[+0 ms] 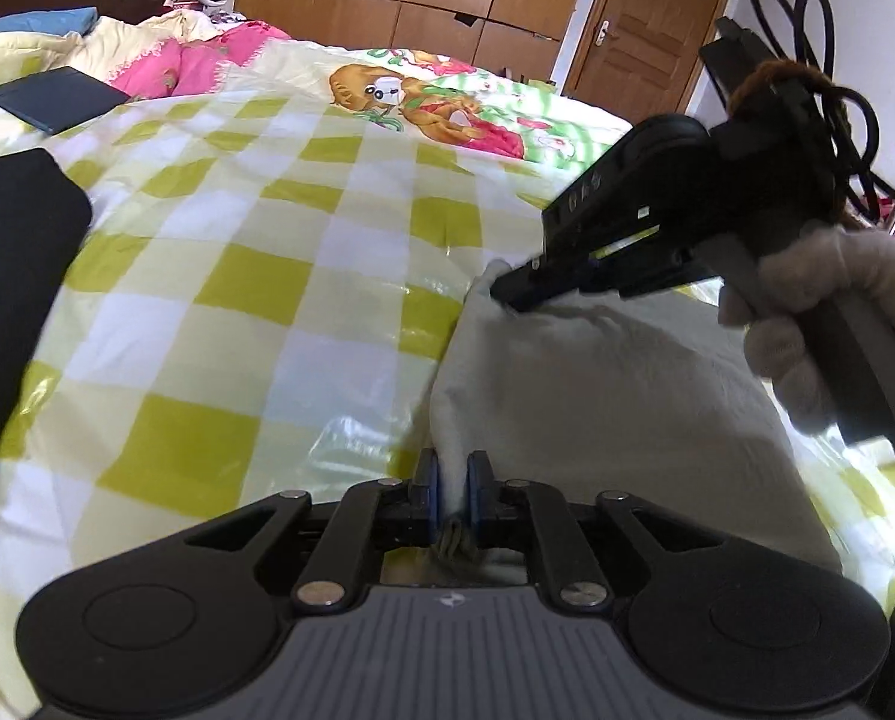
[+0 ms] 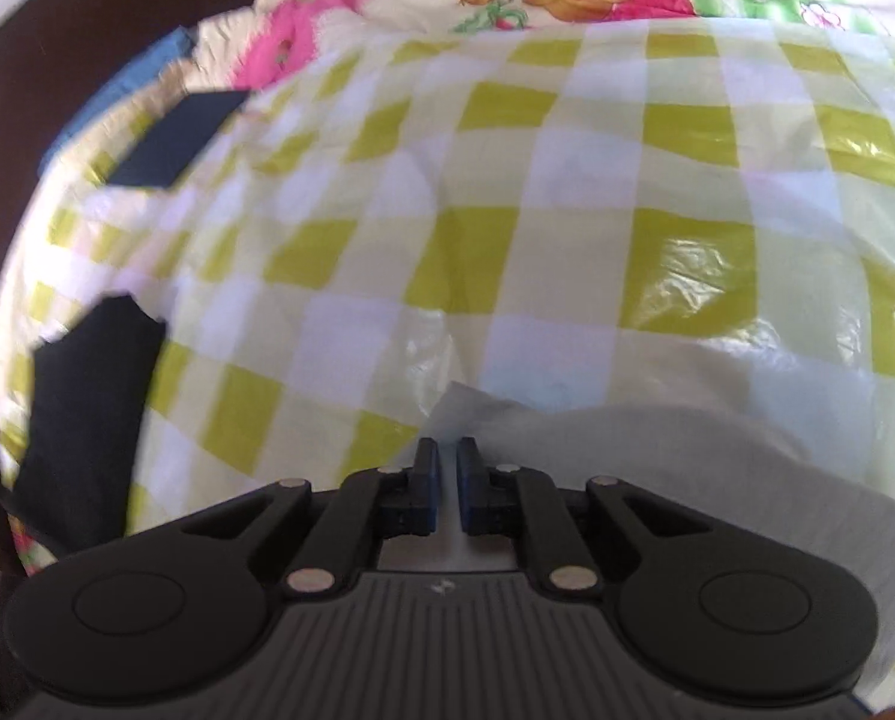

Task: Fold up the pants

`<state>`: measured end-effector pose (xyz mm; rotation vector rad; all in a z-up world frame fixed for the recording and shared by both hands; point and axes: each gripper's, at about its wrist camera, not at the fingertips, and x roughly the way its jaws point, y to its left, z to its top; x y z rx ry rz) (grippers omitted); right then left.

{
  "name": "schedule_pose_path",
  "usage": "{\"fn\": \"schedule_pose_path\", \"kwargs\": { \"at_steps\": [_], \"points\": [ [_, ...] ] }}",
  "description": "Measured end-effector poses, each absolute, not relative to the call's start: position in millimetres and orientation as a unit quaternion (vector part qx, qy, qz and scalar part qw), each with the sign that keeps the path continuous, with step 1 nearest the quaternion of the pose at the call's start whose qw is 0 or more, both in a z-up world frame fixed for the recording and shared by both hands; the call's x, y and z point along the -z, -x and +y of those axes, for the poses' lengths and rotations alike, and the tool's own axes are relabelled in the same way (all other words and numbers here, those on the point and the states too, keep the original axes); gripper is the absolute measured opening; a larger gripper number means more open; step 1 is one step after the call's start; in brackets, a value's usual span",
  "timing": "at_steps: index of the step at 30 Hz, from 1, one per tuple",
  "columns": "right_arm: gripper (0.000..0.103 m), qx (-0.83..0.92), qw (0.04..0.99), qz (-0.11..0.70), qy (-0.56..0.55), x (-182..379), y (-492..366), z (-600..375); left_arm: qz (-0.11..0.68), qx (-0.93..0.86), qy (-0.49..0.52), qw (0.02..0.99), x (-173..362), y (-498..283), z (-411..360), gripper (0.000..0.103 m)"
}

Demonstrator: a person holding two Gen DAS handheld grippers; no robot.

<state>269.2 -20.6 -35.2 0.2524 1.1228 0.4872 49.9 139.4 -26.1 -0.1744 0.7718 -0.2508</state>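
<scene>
Left wrist view shows the left gripper (image 1: 454, 483) pinching the white pants' (image 1: 597, 396) near edge, the right gripper (image 1: 507, 294) narrow on their far corner on the checked bedspread (image 1: 255, 276). Either thin bite could slip (the fabric bunches). Dark folded cloth (image 1: 15, 276) lies left, well clear.

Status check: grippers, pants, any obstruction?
Left gripper shut on white pants edge. Right gripper pinching far corner. Dark folded garment apart, left.
</scene>
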Motion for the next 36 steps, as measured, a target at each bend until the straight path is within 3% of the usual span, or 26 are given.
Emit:
{"fn": "schedule_pose_path", "kwargs": {
  "at_steps": [5,10,16,21,25,28,36],
  "points": [
    [0.044,-0.243,0.842,0.466,-0.119,-12,-240,-46,0.359,0.113,0.068,0.924,8,-38,143,0.03],
    [0.045,-0.247,0.835,0.47,-0.143,-18,-178,-88,0.312,0.102,0.018,0.944,-13,-36,132,0.03],
    [0.046,-0.258,0.794,0.536,-0.13,32,-96,-94,0.39,0.101,-0.041,0.914,31,-58,110,0.032],
    [0.047,-0.276,0.828,0.487,-0.04,6,-57,-87,0.398,0.093,-0.053,0.911,24,-59,110,0.041],
    [0.059,-0.296,0.821,0.485,-0.061,9,-51,-93,0.38,0.089,-0.072,0.918,10,-55,102,0.041],
    [0.054,-0.308,0.782,0.535,-0.084,26,-51,-93,0.393,0.089,-0.089,0.911,14,-58,94,0.041],
    [0.056,-0.231,0.818,0.49,-0.192,10,-94,-160,0.349,0.104,-0.089,0.927,-18,-59,95,0.041]
  ]
}}
